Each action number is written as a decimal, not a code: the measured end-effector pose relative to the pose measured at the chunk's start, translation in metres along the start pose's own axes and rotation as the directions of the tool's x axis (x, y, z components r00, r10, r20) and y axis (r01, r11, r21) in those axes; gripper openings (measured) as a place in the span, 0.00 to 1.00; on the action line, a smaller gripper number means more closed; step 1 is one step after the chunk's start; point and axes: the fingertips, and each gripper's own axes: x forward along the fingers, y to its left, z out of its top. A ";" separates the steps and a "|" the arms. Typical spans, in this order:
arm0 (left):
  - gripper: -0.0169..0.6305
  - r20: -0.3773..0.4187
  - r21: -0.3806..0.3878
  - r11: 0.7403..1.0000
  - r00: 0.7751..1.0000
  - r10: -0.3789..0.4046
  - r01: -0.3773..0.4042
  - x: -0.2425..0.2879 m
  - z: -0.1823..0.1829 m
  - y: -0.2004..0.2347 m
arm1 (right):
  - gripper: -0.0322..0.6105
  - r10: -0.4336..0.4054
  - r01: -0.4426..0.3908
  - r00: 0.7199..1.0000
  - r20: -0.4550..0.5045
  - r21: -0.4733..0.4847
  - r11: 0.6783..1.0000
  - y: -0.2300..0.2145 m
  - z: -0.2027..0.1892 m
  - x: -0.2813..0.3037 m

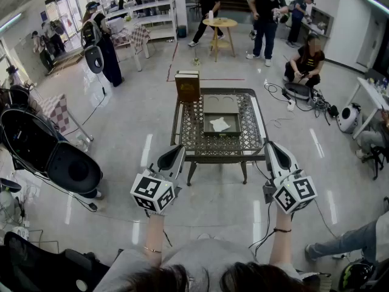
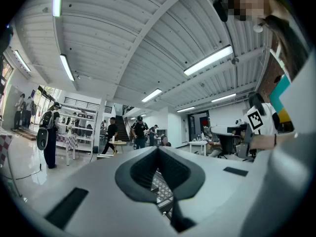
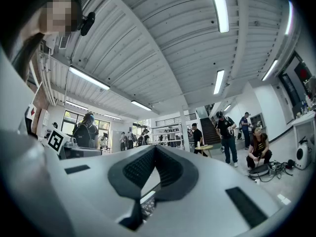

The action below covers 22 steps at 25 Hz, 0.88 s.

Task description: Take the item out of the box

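Polished floor (image 1: 121, 157) is stretching beneath the left gripper (image 1: 175, 156) and right gripper (image 1: 271, 152). Both are hovering just short of the lattice table (image 1: 194, 137), jaws pressed together on nothing. Mid-table, the open box (image 1: 220, 105) is holding a white item (image 1: 219, 125), too small to identify. A brown upright box (image 1: 188, 86) is standing at the far left corner, and bare floor is ringing the table.
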 end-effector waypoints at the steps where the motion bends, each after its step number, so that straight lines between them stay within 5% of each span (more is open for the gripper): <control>1: 0.05 0.000 0.000 1.000 1.000 -0.001 0.001 -0.001 0.000 -0.001 | 0.08 -0.002 0.002 1.000 -0.001 -0.002 1.000 0.000 0.000 -0.001; 22: 0.05 -0.026 -0.011 1.000 0.999 0.021 -0.021 0.006 -0.011 -0.021 | 0.08 0.085 -0.083 0.996 -0.025 0.062 0.995 -0.009 -0.014 -0.003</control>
